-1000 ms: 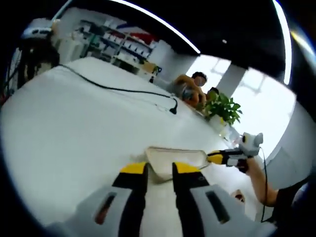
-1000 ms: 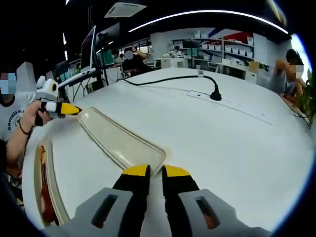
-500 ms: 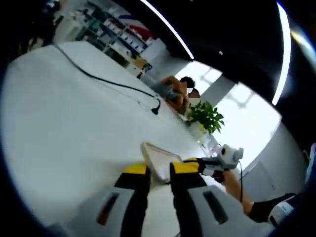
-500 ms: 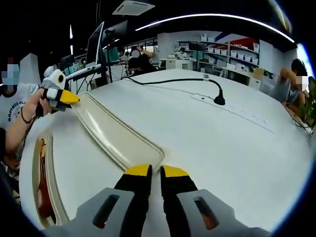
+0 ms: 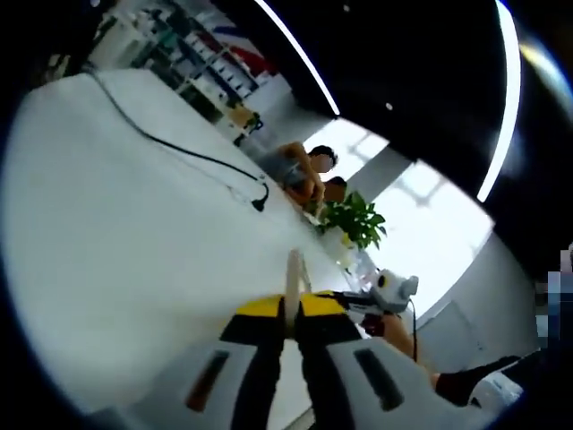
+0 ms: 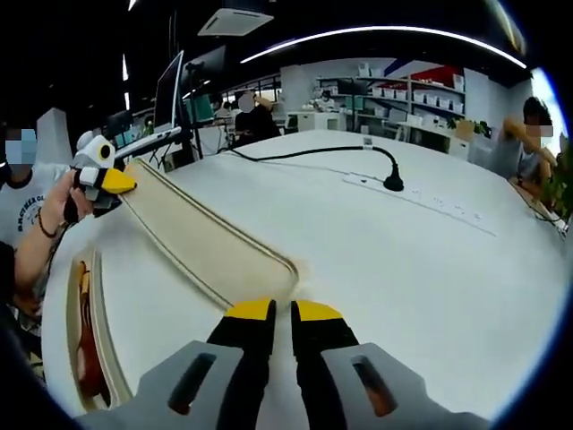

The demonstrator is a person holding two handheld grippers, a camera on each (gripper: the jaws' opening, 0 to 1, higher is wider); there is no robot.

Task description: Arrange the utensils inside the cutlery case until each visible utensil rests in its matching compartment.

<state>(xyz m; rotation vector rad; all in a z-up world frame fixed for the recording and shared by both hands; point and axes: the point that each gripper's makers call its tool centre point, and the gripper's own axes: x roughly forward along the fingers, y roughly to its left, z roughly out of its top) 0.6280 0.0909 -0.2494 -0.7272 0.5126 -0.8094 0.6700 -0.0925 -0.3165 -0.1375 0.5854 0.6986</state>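
clamped at opposite ends by left gripper (image 5: 288,309) and right gripper (image 6: 273,310), long cream translucent plastic lid (image 6: 201,242), tilted clear of open cutlery case (image 6: 94,345).

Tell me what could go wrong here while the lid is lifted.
The lid hangs tilted, pinched only at its thin edge by the left tongs; it may slip and fall onto the open cutlery case. Near the right tongs the grip looks unsure, so the lid could twist.
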